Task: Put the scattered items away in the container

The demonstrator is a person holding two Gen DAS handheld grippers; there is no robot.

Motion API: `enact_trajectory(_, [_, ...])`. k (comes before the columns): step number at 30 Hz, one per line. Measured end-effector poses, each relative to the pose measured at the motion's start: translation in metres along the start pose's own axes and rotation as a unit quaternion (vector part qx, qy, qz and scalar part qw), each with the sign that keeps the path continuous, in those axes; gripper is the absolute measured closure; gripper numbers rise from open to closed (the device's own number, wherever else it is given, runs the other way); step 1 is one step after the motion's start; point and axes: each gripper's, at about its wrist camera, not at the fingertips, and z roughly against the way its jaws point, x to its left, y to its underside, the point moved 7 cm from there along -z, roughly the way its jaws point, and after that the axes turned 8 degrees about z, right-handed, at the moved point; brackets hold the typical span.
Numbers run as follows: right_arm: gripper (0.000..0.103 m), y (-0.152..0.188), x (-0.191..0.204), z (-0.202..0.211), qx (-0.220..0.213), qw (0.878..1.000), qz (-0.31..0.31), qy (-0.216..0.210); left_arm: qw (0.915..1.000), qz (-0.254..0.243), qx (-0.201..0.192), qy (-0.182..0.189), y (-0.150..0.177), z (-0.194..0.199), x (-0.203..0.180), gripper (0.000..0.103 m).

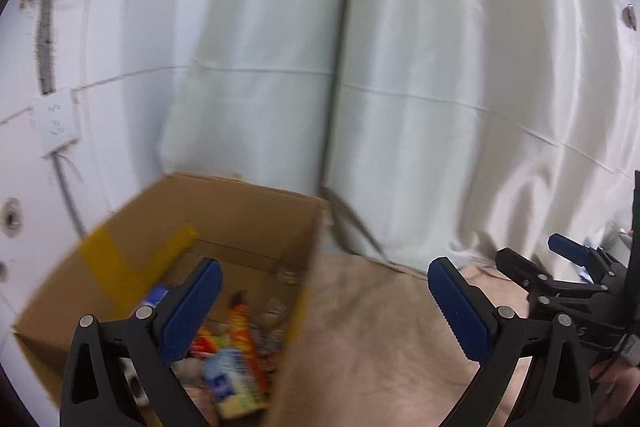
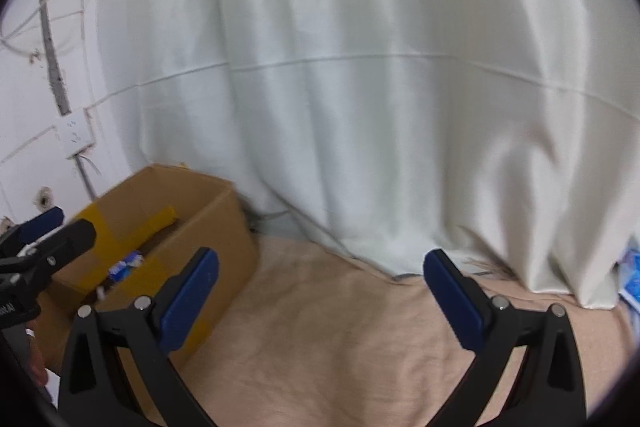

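An open cardboard box (image 1: 248, 211) with yellow tape stands on a beige cloth (image 1: 376, 327). It holds several colourful packets (image 1: 236, 355). My left gripper (image 1: 324, 291) is open and empty, its left finger over the box and its right finger over the cloth. My right gripper (image 2: 320, 287) is open and empty above the cloth (image 2: 328, 339), to the right of the box (image 2: 208, 211). The right gripper also shows at the right edge of the left wrist view (image 1: 560, 267). The left gripper shows at the left edge of the right wrist view (image 2: 44, 231).
A pale curtain (image 1: 440, 67) hangs behind the box and the cloth. A white wall with a socket plate (image 1: 54, 123) and cables is at the left. A blue and white packet (image 2: 630, 275) lies at the far right by the curtain hem.
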Motion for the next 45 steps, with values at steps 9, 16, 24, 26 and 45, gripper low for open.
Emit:
enact_trajectory(9, [0.000,0.034,-0.074,0.026,0.025,0.996,-0.053,0.070,0.9981,-0.058,-0.006,-0.021,0.026,-0.021,-0.061,0.000])
enact_trajectory(16, [0.000,0.052,-0.101,0.055,0.003,0.992,-0.094,0.085,0.9990,-0.037,-0.021,-0.017,0.061,-0.018,-0.090,0.000])
enact_trajectory(24, [0.000,0.085,-0.101,0.056,0.048,0.990,-0.087,0.102,0.9966,-0.068,-0.008,-0.047,0.086,-0.014,-0.095,0.000])
enact_trajectory(26, [0.000,0.092,-0.098,0.059,0.058,0.988,-0.086,0.111,0.9976,-0.050,-0.004,-0.048,0.085,-0.013,-0.087,0.000])
enact_trajectory(45, [0.000,0.090,-0.063,0.052,0.077,0.992,-0.046,0.093,0.9989,-0.018,0.026,-0.035,0.075,-0.009,-0.062,0.000])
